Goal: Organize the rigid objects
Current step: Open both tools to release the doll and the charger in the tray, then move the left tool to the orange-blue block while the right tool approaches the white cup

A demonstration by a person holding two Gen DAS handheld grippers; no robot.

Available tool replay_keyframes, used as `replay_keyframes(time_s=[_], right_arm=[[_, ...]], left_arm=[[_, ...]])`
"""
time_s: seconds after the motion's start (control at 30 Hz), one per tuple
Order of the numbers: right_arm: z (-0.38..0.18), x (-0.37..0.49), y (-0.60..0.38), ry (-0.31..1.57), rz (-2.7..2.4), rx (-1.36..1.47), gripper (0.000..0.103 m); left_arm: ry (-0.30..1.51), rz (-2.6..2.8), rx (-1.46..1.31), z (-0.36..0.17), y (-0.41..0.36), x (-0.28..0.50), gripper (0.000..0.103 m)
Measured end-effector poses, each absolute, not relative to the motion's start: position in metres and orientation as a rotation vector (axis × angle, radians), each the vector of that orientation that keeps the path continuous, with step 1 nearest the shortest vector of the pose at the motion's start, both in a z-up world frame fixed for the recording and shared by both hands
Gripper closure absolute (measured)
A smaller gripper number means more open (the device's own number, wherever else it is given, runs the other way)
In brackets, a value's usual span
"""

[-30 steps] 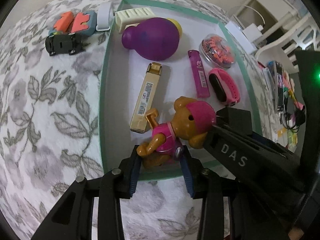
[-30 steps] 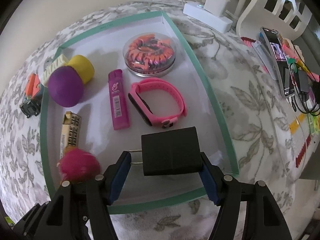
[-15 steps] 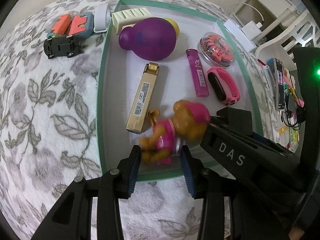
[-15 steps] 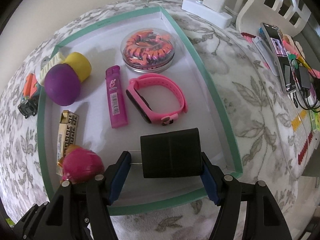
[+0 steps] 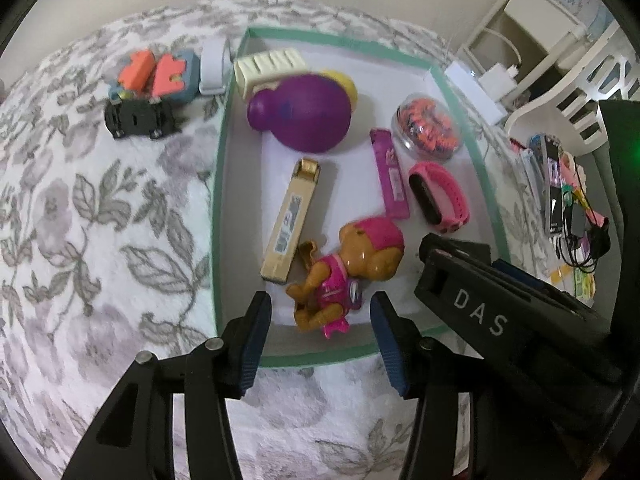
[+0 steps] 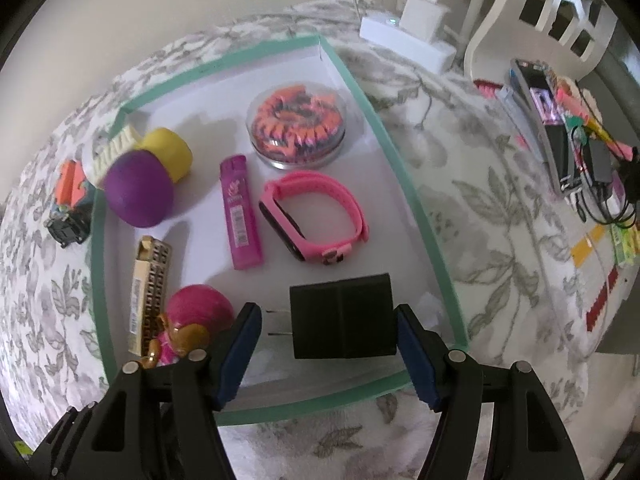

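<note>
A toy dog in pink lies on its side in the green-rimmed white tray, near the front edge. My left gripper hangs over it with its jaws opening; the dog sits between the blue pads, which do not touch it. My right gripper is shut on a black charger block, held just above the tray's front right corner, prongs pointing left. The dog is at the lower left of the right wrist view.
The tray also holds a purple bulb toy, a gold box, a magenta lighter, a pink wristband and a clear case of orange hair ties. A black toy car and orange puzzle pieces lie outside, left.
The left jaws have spread and let go of the toy dog, which now lies in the tray. The right gripper still holds the charger in much the same place.
</note>
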State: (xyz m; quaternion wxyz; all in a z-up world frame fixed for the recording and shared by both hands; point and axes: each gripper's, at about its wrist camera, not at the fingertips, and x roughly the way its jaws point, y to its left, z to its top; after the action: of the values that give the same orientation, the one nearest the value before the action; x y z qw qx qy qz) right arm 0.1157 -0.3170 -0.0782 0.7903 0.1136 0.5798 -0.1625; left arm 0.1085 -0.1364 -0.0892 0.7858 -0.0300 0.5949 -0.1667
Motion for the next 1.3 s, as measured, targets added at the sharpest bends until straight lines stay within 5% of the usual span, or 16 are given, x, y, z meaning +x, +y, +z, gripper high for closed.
replay_keyframes(time_s=[0.77,0.87,1.03,1.13,1.3], right_arm=[[-0.057,0.116,-0.309,1.133,-0.33,0.243,0.029],[-0.059,0.116,-0.309,1.142,-0.324,0.244,0.021],[-0.065,0.119,-0.303,1.168,-0.306,0.222,0.018],[-0.068,0.12,-0.3,1.178,-0.294,0.209,0.015],[-0.069,0.121,-0.299,1.178,-0.291,0.197,0.014]], left_arm=[[1.112,-0.117,-0.092,-0.059,-0.092,0.121,0.049],[1.126,-0.071,-0.114,-0.062,-0.083,0.123,0.046],[1.134,-0.007,-0.154,-0.067,-0.067,0.127,0.042],[1.147,0.02,-0.183,-0.071,-0.059,0.128,0.028],[1.15,0.062,-0.211,-0.075,-0.049,0.129,0.026]])
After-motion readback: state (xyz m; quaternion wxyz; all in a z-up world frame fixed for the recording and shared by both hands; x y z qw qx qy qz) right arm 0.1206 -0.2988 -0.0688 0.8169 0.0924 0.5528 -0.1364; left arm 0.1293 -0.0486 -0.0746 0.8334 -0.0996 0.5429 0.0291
